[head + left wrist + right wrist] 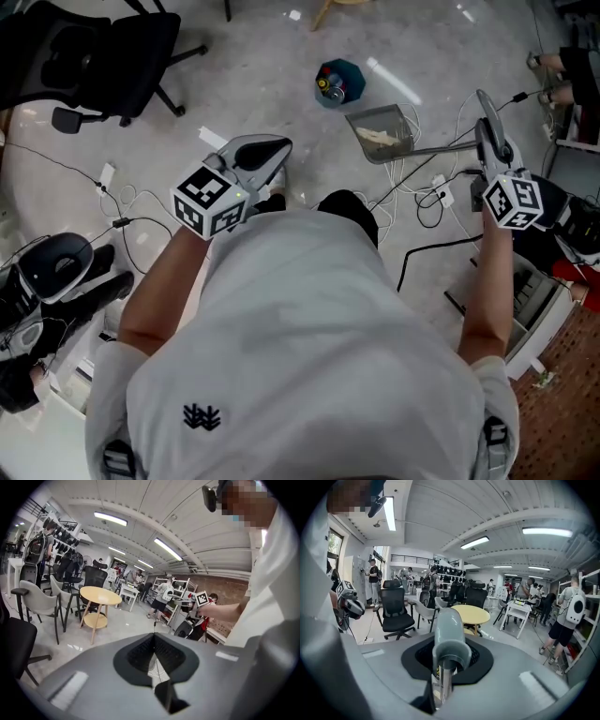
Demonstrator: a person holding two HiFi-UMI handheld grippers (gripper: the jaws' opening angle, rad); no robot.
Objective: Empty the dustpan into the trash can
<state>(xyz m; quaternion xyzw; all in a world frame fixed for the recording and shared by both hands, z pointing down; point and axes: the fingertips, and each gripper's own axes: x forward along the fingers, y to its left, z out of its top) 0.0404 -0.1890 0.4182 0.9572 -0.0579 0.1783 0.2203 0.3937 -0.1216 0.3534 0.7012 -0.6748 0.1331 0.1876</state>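
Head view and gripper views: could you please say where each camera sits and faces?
Head view: on the person's head, facing steeply down at the teal trash can and grey dustpan; torso, forearms, left gripper and right gripper show.
Left gripper view: on that gripper, facing across the room over shut, empty jaws; shirt and right arm show.
Right gripper view: on that gripper, facing across the room past the clamped dustpan handle; shirt shows.
Shared: both gripper views show the round wooden table.

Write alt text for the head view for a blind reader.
From above, the right gripper grips the long handle of a dustpan with debris in it, near a teal trash can. The left gripper is empty, jaws together.
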